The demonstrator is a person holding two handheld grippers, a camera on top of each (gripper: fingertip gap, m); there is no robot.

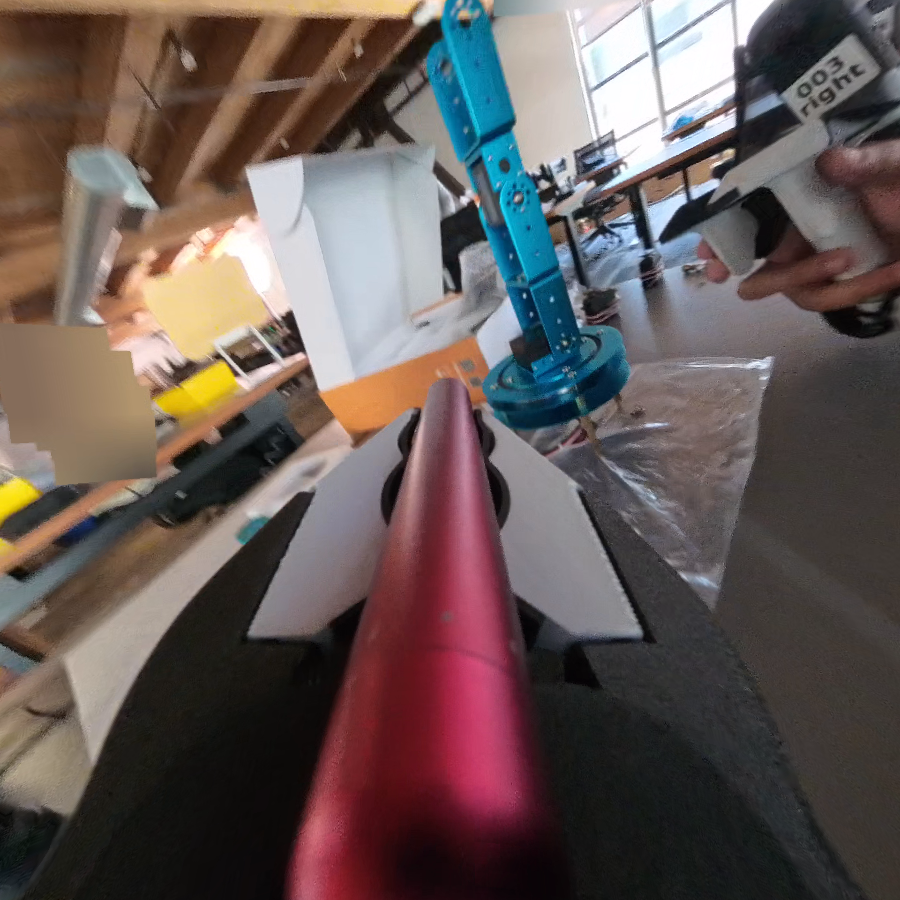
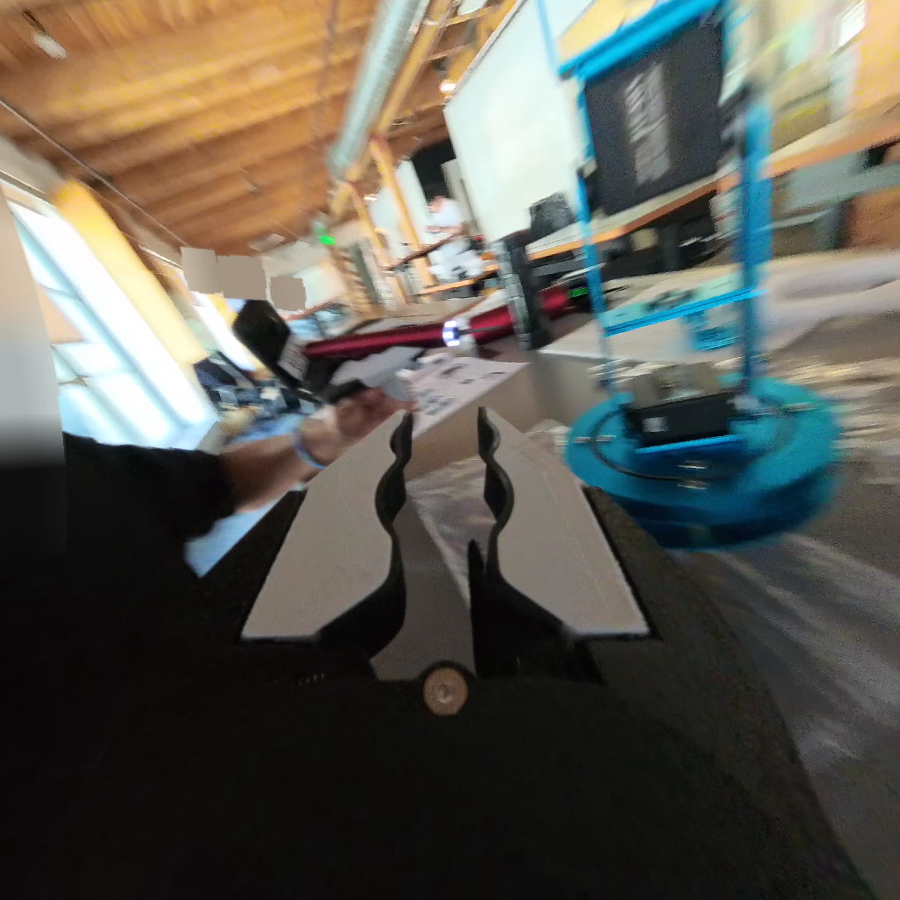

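My left gripper [image 1: 448, 419] is shut on a red metal cylindrical tool [image 1: 438, 584] that lies lengthwise between its fingers and points at a blue robot arm [image 1: 501, 204]. The arm stands on a round blue base [image 1: 560, 394] just past the tool's tip. My right gripper [image 2: 445, 428] is open and empty, with its jaws a little apart. The blue base [image 2: 706, 492] is close to its right. In the right wrist view a hand holds the left gripper [image 2: 292, 360] with the red tool [image 2: 380, 338] at the left. The right gripper's white handle [image 1: 798, 195] shows in the left wrist view at the top right.
A clear plastic bag [image 1: 682, 448] lies under the blue base on a grey table [image 1: 803, 535]. A white box with an orange bottom [image 1: 370, 272] stands behind the base. A printed sheet [image 2: 462, 389] lies ahead of the right gripper. Workbenches and shelves stand farther off. Across from one pair of fingers to the other is roughly 20 cm.
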